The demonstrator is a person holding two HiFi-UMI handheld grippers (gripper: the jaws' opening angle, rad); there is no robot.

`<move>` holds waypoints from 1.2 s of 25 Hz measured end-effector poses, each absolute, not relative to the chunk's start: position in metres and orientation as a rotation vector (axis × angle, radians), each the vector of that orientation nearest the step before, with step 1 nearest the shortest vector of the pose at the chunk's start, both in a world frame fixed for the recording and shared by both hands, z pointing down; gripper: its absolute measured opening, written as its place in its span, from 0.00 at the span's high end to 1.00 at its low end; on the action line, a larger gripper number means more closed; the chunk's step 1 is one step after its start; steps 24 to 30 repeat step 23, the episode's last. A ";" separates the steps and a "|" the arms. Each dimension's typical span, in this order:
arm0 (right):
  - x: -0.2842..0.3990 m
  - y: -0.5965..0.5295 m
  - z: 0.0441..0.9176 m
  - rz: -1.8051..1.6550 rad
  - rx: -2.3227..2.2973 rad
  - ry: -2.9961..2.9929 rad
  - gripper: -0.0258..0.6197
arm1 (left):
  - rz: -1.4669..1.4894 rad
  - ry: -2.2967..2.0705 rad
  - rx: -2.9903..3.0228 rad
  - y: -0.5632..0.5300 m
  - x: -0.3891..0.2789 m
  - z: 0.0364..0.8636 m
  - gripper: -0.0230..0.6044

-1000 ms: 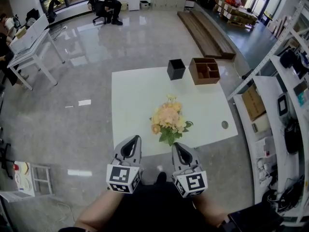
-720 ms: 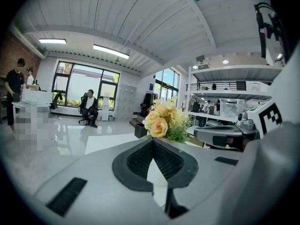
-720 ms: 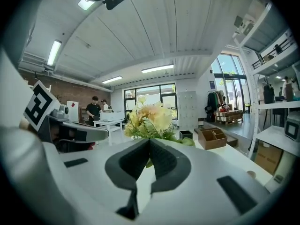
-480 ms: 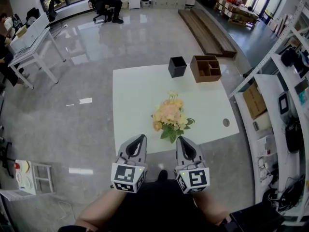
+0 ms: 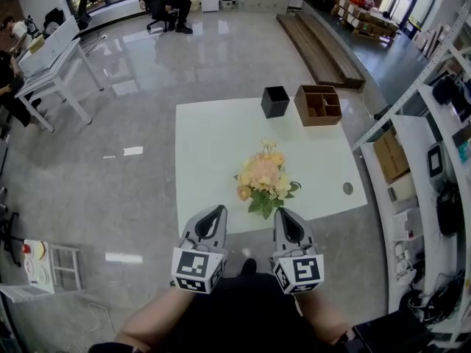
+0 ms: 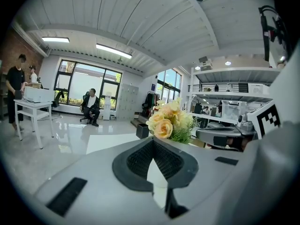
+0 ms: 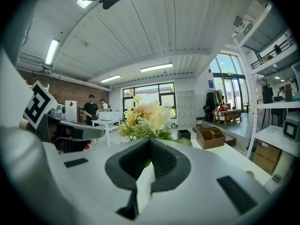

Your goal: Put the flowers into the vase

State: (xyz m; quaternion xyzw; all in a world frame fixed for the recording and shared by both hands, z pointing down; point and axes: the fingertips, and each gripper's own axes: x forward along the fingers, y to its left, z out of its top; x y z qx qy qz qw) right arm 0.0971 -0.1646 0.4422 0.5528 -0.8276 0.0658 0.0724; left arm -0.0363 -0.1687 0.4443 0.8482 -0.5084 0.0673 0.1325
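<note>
Bouquet of flowers [image 5: 263,181] rests at the centre of the white desk [image 5: 210,145], just above both claws at lower centre. Left claw [image 5: 216,212] and right claw [image 5: 282,215] are both clenched, holding nothing. Black square container [image 5: 275,101] and wooden divided box [image 5: 319,105] stand at the desk's upper edge.

Bare tabletop [image 5: 210,153] left of flowers [image 5: 263,179]; black container [image 5: 275,101], wooden organizer [image 5: 319,105] crowd far edge.
</note>
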 end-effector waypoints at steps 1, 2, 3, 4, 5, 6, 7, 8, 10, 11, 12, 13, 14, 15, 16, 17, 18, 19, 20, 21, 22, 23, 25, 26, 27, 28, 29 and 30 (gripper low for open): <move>0.097 -0.164 0.443 0.199 1.660 -2.483 0.96 | 0.197 -1.474 2.458 -0.169 -0.036 0.445 0.96; 0.098 -0.164 0.443 0.199 1.659 -2.481 0.96 | 0.198 -1.474 2.456 -0.169 -0.036 0.445 0.96; 0.098 -0.165 0.443 0.197 1.658 -2.480 0.96 | 0.199 -1.474 2.454 -0.169 -0.036 0.446 0.96; 0.097 -0.165 0.443 0.195 1.657 -2.480 0.96 | 0.200 -1.473 2.454 -0.169 -0.036 0.446 0.96; 0.097 -0.165 0.443 0.193 1.655 -2.481 0.96 | 0.202 -1.473 2.454 -0.169 -0.036 0.447 0.96; 0.097 -0.166 0.443 0.190 1.652 -2.482 0.96 | 0.203 -1.472 2.454 -0.169 -0.035 0.447 0.96; 0.098 -0.166 0.443 0.189 1.649 -2.482 0.96 | 0.204 -1.470 2.454 -0.169 -0.035 0.447 0.96; 0.098 -0.165 0.443 0.190 1.649 -2.483 0.96 | 0.204 -1.469 2.455 -0.169 -0.034 0.447 0.96; 0.098 -0.165 0.443 0.191 1.649 -2.482 0.96 | 0.204 -1.470 2.456 -0.169 -0.034 0.446 0.96; 0.097 -0.165 0.442 0.189 1.648 -2.482 0.96 | 0.205 -1.470 2.456 -0.169 -0.034 0.445 0.96; 0.097 -0.165 0.442 0.185 1.646 -2.482 0.96 | 0.206 -1.469 2.458 -0.169 -0.034 0.445 0.96; 0.097 -0.166 0.441 0.182 1.644 -2.483 0.96 | 0.207 -1.469 2.459 -0.169 -0.034 0.445 0.96; 0.097 -0.166 0.441 0.181 1.642 -2.484 0.96 | 0.207 -1.468 2.459 -0.169 -0.034 0.445 0.96; 0.097 -0.166 0.441 0.182 1.641 -2.484 0.96 | 0.207 -1.468 2.457 -0.170 -0.034 0.445 0.96; 0.097 -0.166 0.442 0.185 1.641 -2.485 0.96 | 0.207 -1.468 2.455 -0.170 -0.034 0.446 0.96; 0.097 -0.166 0.442 0.187 1.640 -2.486 0.96 | 0.208 -1.467 2.453 -0.170 -0.034 0.447 0.96; 0.097 -0.167 0.443 0.188 1.639 -2.486 0.96 | 0.209 -1.466 2.452 -0.171 -0.034 0.448 0.96; 0.097 -0.167 0.443 0.186 1.637 -2.486 0.96 | 0.209 -1.465 2.453 -0.171 -0.033 0.448 0.96; 0.097 -0.167 0.443 0.182 1.634 -2.486 0.96 | 0.210 -1.464 2.453 -0.171 -0.033 0.448 0.96; 0.097 -0.167 0.443 0.179 1.631 -2.486 0.96 | 0.209 -1.464 2.454 -0.172 -0.033 0.448 0.96; 0.096 -0.167 0.443 0.176 1.628 -2.487 0.96 | 0.209 -1.463 2.455 -0.172 -0.033 0.448 0.96; 0.096 -0.166 0.442 0.174 1.625 -2.488 0.96 | 0.209 -1.462 2.456 -0.172 -0.033 0.448 0.96; 0.096 -0.166 0.442 0.174 1.625 -2.488 0.96 | 0.209 -1.462 2.456 -0.172 -0.033 0.448 0.96; 0.096 -0.166 0.442 0.174 1.625 -2.488 0.96 | 0.209 -1.462 2.456 -0.172 -0.033 0.448 0.96; 0.096 -0.166 0.442 0.174 1.625 -2.488 0.96 | 0.209 -1.462 2.456 -0.172 -0.033 0.448 0.96; 0.096 -0.166 0.442 0.174 1.625 -2.488 0.96 | 0.209 -1.462 2.456 -0.172 -0.033 0.448 0.96; 0.096 -0.166 0.442 0.174 1.625 -2.488 0.96 | 0.209 -1.462 2.456 -0.172 -0.033 0.448 0.96; 0.096 -0.166 0.442 0.174 1.625 -2.488 0.96 | 0.209 -1.462 2.456 -0.172 -0.033 0.448 0.96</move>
